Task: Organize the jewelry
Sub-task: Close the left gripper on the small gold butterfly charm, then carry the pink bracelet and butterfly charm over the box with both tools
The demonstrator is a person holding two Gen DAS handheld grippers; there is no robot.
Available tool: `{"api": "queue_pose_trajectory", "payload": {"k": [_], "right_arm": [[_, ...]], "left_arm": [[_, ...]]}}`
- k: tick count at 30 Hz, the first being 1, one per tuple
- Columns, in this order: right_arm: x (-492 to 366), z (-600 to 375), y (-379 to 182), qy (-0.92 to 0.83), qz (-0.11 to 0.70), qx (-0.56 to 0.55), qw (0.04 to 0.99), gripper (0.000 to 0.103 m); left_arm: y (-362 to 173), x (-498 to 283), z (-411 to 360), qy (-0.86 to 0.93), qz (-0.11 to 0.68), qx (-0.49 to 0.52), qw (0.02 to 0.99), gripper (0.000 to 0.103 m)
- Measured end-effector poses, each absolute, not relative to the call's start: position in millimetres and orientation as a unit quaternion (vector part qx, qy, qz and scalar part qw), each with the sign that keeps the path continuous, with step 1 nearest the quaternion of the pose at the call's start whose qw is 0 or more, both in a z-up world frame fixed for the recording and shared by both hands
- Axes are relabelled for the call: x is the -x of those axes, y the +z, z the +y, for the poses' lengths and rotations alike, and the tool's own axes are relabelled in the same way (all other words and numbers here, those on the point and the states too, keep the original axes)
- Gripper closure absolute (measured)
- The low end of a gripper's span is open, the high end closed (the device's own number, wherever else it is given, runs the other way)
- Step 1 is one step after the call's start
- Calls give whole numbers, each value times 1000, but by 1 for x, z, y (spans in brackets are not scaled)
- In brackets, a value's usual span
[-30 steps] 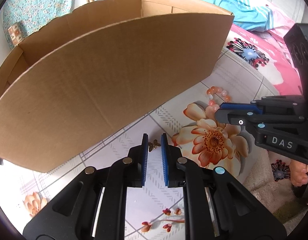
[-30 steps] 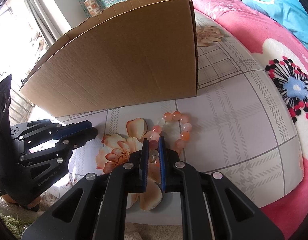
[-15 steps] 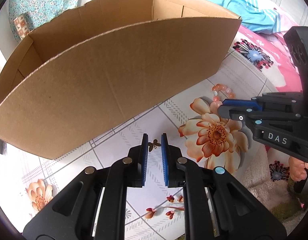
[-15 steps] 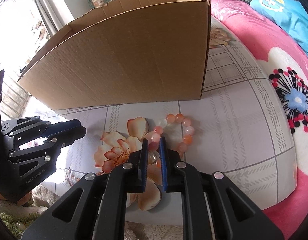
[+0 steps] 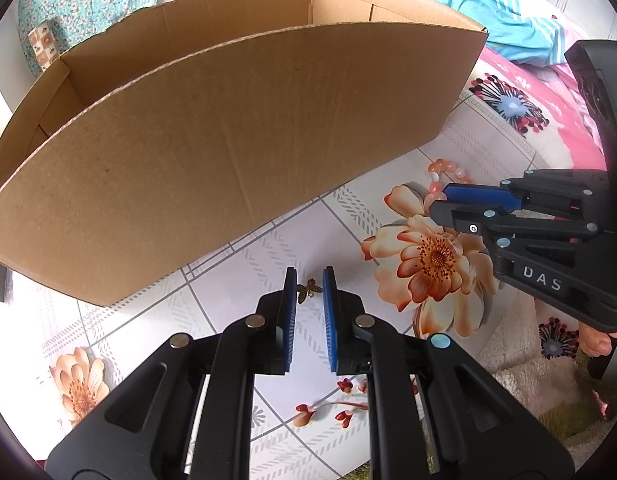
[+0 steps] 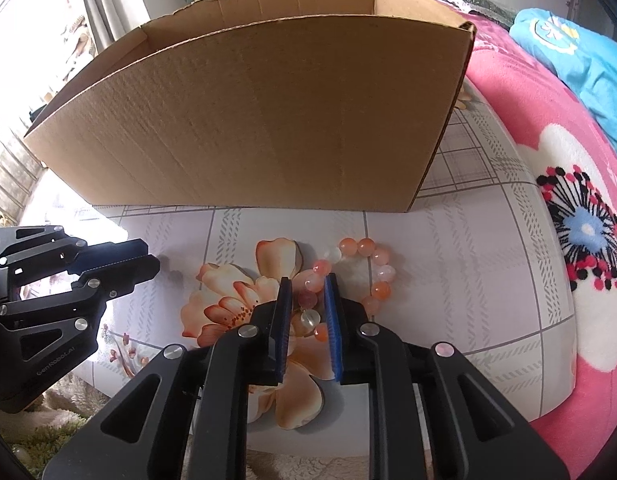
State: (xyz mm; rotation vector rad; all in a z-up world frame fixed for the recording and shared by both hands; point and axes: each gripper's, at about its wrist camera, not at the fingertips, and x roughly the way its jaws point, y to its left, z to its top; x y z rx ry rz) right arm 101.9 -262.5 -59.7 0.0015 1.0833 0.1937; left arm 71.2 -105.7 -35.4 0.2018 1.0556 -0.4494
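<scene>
A small bronze butterfly charm is pinched by its wings at the tips of my left gripper, just above the floral tablecloth. A bracelet of pink and orange beads lies on the cloth in front of the cardboard box. My right gripper straddles the bracelet's left side. Its jaws are opening, and the beads between them sit free of the pads. In the left wrist view the right gripper is at the right, covering part of the bracelet. The left gripper shows at the left of the right wrist view.
The tall open-topped box fills the back of the table. A pink floral blanket and a blue garment lie to the right. A shaggy rug shows below the table's near edge.
The right gripper's jaws have spread apart around the bracelet beads they pinched before, and that gripper has shifted slightly. The left gripper keeps the butterfly charm and has barely moved.
</scene>
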Motion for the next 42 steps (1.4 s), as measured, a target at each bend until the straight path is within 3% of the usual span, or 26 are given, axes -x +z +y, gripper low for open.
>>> {"api": "queue_pose_trajectory", "payload": {"k": [9,13,33,42], "right_arm": [[-88,-238,-64,84,512,15,854,87],[-87,-241,-64,83,512,2,855,93],[-79,-292,-36,140,480,-193,844,93],[-61,-324,-3,177,425,-275,844,93]], "left_arm": [[-35,-70,-103,-209,499,-94,836,91],[-35,-70,-104,-209,500,-95,835,91],[-33,-68,-104,-206,489,-96,842,91],[17,-49,-75,-272,420,-49,864,91]]}}
